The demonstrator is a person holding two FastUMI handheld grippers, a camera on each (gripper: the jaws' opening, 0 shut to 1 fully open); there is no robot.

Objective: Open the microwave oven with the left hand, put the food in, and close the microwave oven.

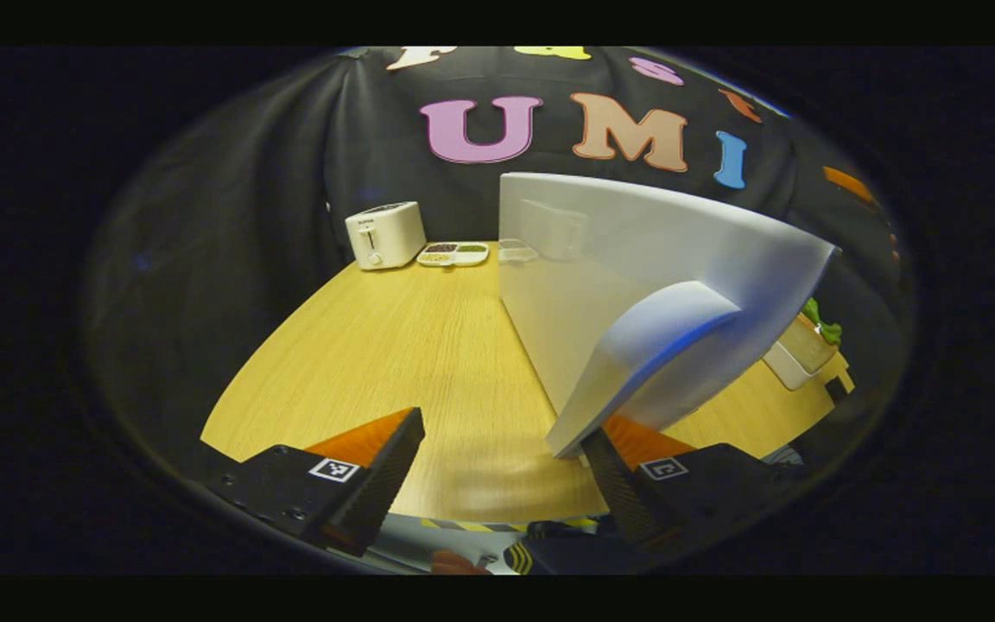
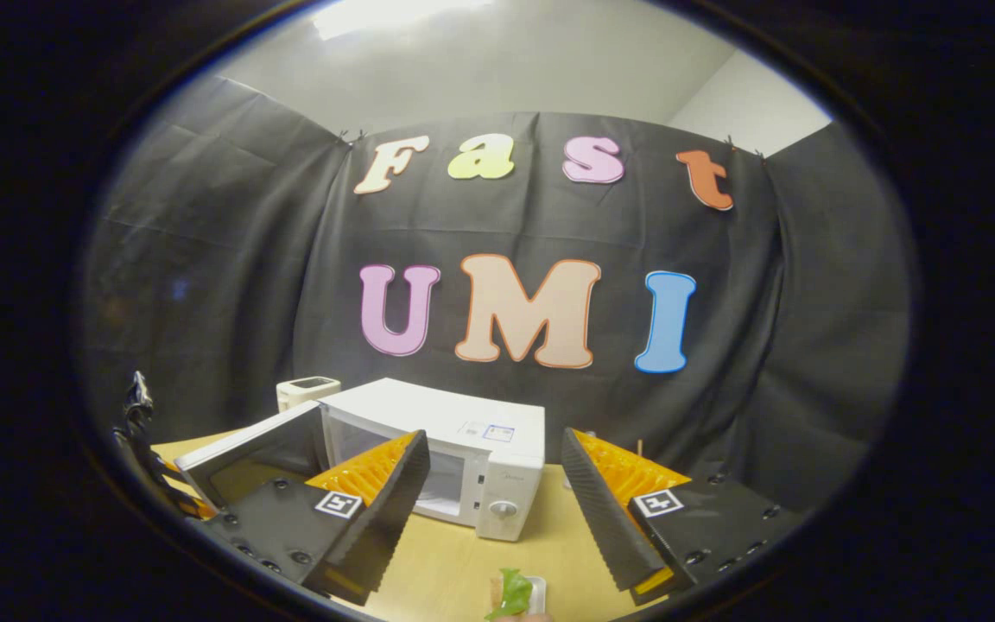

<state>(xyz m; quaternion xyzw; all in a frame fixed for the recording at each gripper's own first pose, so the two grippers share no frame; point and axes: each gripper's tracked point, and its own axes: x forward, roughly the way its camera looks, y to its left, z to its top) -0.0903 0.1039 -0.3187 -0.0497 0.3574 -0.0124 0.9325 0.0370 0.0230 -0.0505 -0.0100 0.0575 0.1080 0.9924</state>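
Microwave door (image 1: 662, 285) stands swung open at the desk's (image 1: 428, 363) right, its edge just beside the left tool (image 1: 502, 471) (wide open, holding nothing), so swing it fully clear before the empty, open right tool (image 2: 493, 505) fetches the food (image 2: 510, 596).

A: What sits at the tabletop's (image 1: 394, 345) far edge?
B: A white toaster (image 1: 384, 235), upright, and just beside it a shallow divided tray (image 1: 453, 253) with dark and green fillings.
A: Touching?
B: Apart, narrowly.
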